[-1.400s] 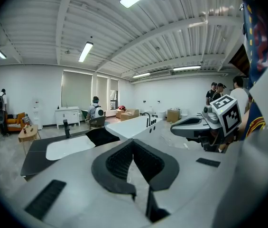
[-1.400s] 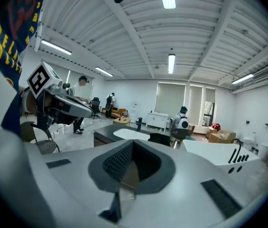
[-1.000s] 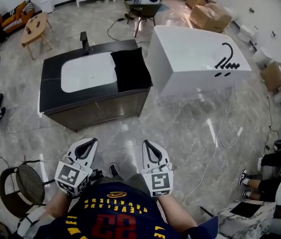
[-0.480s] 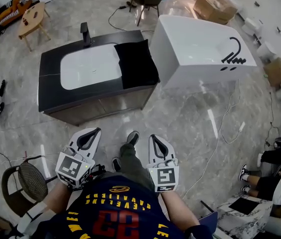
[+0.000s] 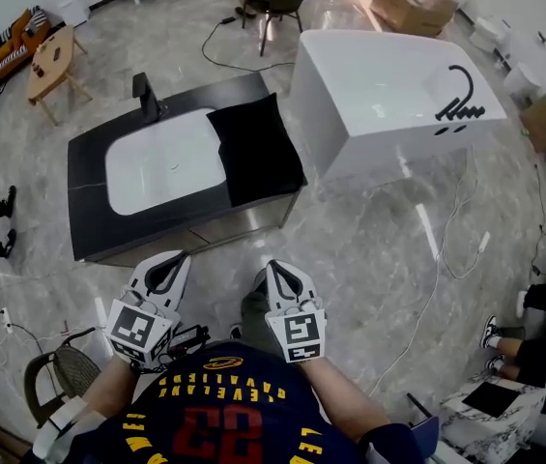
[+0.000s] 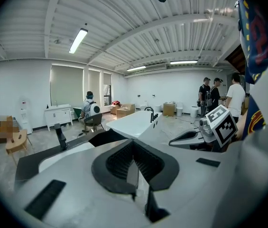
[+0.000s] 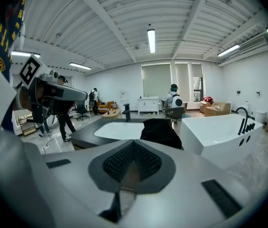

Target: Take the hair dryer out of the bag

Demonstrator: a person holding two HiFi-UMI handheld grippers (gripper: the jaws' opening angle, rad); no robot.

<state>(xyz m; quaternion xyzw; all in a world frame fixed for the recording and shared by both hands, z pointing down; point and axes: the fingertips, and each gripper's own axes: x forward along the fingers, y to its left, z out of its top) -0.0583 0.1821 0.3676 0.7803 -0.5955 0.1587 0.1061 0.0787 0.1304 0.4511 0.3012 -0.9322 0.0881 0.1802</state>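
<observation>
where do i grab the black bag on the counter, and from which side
Probably the near edge of the black bag, coming in from the front side of the counter. The bag lies flat and slack on the counter's right end in the head view, beside the white basin, so that loose edge should be easiest to pinch. Its opening cannot be made out.

The matt black cloth bag (image 5: 253,153) lies on the smooth dark counter (image 5: 87,201); around this counter, the grey marble-look floor (image 5: 350,249) shines glossy.
</observation>
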